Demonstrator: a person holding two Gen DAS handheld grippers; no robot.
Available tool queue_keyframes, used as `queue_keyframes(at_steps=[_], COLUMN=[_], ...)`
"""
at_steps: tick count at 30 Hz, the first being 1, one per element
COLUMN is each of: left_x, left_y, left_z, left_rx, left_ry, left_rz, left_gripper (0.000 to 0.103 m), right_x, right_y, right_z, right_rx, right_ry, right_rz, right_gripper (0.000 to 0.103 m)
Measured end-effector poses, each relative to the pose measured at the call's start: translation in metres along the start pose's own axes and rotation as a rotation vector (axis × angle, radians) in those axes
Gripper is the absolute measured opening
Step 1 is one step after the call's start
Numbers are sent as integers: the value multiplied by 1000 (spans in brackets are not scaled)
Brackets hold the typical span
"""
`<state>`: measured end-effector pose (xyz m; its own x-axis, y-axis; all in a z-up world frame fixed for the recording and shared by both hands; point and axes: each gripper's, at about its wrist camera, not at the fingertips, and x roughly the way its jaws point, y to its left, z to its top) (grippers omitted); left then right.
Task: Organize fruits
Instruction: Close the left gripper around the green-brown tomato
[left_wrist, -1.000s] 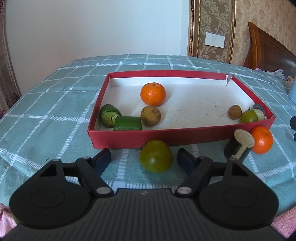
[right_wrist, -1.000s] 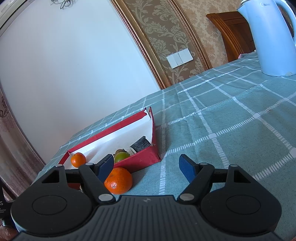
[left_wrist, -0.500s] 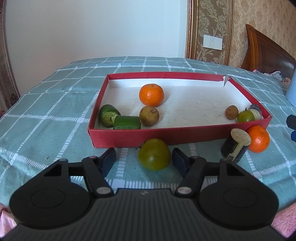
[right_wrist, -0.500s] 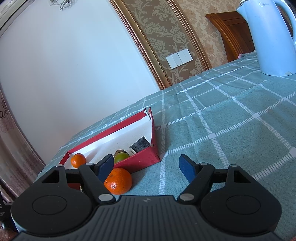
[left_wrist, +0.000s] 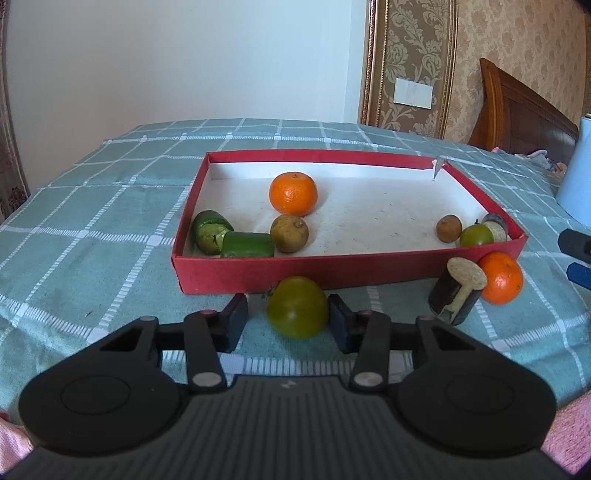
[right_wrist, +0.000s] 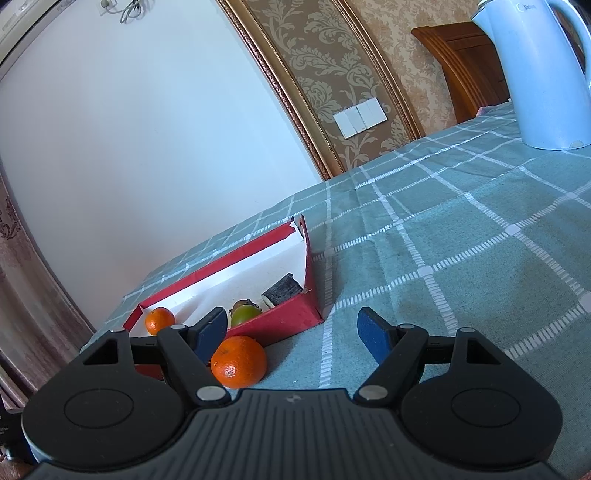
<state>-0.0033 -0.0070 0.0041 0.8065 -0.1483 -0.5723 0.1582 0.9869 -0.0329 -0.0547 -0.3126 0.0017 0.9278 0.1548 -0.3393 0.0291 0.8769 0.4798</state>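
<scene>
A green tomato (left_wrist: 297, 308) lies on the checked cloth just in front of the red box (left_wrist: 354, 271). My left gripper (left_wrist: 288, 317) straddles it with jaws closing; the right pad touches it and a gap remains at the left pad. To the right outside the box lie an eggplant piece (left_wrist: 456, 291) and an orange (left_wrist: 500, 277). That orange (right_wrist: 238, 362) sits against the left finger of my right gripper (right_wrist: 291, 330), whose jaws are opening and grip nothing. Inside the box are an orange (left_wrist: 293, 194), two brown fruits (left_wrist: 289, 233), cucumber pieces (left_wrist: 210, 230) and a small green tomato (left_wrist: 475, 235).
A pale blue kettle (right_wrist: 539, 74) stands on the table far right. A wooden headboard (left_wrist: 524, 107) and a patterned wall lie beyond the table. The right gripper's fingers (left_wrist: 576, 258) show at the right edge of the left wrist view.
The left jaws have narrowed around the green tomato, the right pad reaching it. The right jaws have widened slightly; that hand stayed put.
</scene>
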Motion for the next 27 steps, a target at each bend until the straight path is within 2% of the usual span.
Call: queue_keyframes(at_steps=[2,4,9,17,27], left_x=[-2,-2,-6,-19,-13], left_y=[1,4,8,1,-14], left_z=[-1,-2,-3,-6,10], left_rx=[-4,-22,-45,3,22], left_ry=[-8,-9,-22,-66,-14], left_rz=[-13,-25,-42,-33,67], left_gripper=[33,32,31,31,31], right_x=[-1,-1,0,2,2], right_y=[0,0,0,-1,-2], right_z=[0,0,0,1,1], right_rx=[1,3,5,8,9], right_ry=[-5,-5,0,11,12], right_rz=[2,5,12,25,29], right_gripper=[83,83,83,83,83])
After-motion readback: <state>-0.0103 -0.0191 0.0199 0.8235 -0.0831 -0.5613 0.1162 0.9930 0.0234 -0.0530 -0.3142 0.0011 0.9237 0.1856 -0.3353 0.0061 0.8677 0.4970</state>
